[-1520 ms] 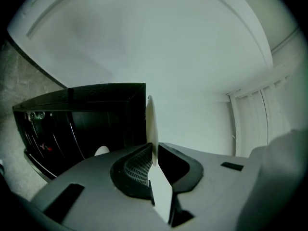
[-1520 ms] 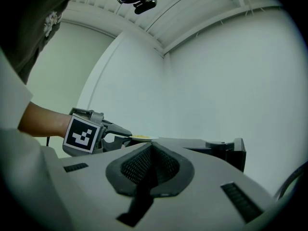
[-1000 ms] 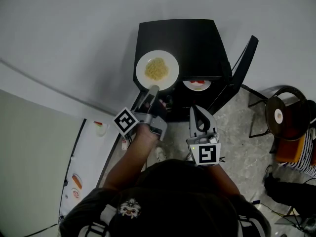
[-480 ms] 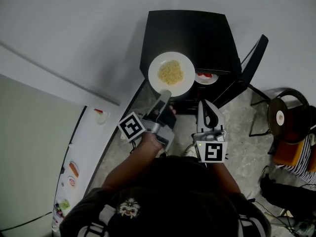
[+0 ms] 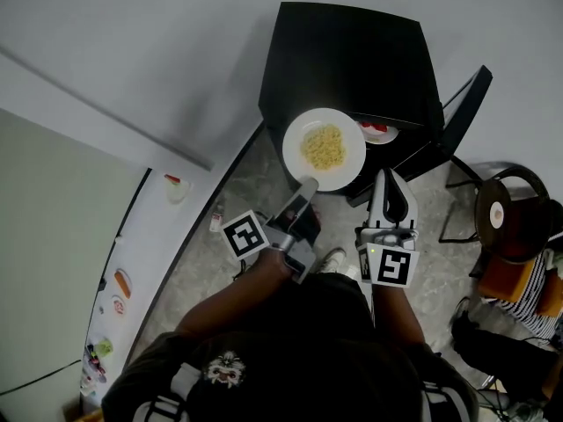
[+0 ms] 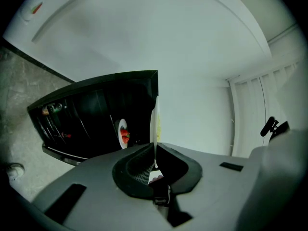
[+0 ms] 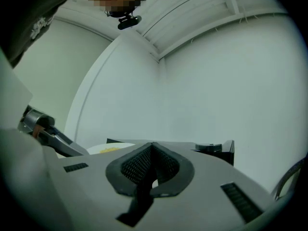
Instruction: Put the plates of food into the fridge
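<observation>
A white plate of yellow noodles hangs in front of the open black fridge, and my left gripper is shut on its near rim. In the left gripper view the plate shows edge-on, clamped between the jaws of the left gripper. A second plate with red food sits inside the fridge; it also shows as the plate with red food on a shelf. My right gripper is shut and empty, just right of the noodle plate.
The fridge door stands open to the right. A white counter with small food items runs along the left. A round dark chair and a seated person's striped sleeve are at the right. Grey stone floor lies below.
The noodle plate and my left gripper have moved right and off the fridge's top to its open front. My right gripper has shifted right alongside, still shut.
</observation>
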`<state>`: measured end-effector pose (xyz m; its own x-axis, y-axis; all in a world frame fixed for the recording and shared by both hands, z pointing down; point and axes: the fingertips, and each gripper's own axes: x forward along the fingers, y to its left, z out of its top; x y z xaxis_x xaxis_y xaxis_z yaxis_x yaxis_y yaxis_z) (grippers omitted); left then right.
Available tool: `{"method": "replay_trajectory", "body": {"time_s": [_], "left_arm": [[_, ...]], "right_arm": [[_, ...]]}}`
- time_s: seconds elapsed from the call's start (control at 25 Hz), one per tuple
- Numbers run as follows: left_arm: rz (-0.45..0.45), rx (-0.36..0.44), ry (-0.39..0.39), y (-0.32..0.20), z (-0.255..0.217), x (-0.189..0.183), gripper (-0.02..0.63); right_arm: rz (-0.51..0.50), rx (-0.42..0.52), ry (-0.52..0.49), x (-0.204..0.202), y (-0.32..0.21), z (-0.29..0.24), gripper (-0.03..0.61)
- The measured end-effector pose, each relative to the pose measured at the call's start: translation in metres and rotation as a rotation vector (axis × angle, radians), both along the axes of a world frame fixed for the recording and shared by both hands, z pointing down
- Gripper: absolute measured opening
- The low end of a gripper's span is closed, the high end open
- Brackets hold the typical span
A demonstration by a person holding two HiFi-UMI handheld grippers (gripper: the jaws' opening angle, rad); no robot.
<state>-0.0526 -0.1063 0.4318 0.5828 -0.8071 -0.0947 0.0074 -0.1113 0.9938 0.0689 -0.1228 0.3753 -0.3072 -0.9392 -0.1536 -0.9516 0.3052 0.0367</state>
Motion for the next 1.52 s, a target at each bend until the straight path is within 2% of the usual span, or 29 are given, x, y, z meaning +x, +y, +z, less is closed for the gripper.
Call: {"method": "replay_trajectory", "body": {"time_s": [0.32, 0.76, 0.92, 1.28, 1.52], "left_arm": [[0.007, -0.061, -0.037, 0.004, 0.038, -0.007, 0.032], [0.008, -0.149, -0.092, -0.037, 0.111, -0.013, 0.031], [0.0, -0.143, -0.049, -0.051, 0.114, -0.011, 0.032], [-0.031, -0.164, -0.033, -0.067, 0.131, -0.014, 0.032], [-0.069, -0.199, -0.049, -0.08, 0.145, -0.013, 0.031]], "right_arm": [[0.027, -0.012, 0.05, 0.014, -0.005, 0.011, 0.025], [0.021, -0.113, 0.084, 0.011, -0.014, 0.043, 0.025], [0.006, -0.142, 0.089, 0.007, -0.004, 0.054, 0.025], [-0.047, -0.227, 0.076, -0.018, 0.02, 0.082, 0.025], [-0.049, -0.257, 0.072, -0.012, 0.019, 0.094, 0.025]]}}
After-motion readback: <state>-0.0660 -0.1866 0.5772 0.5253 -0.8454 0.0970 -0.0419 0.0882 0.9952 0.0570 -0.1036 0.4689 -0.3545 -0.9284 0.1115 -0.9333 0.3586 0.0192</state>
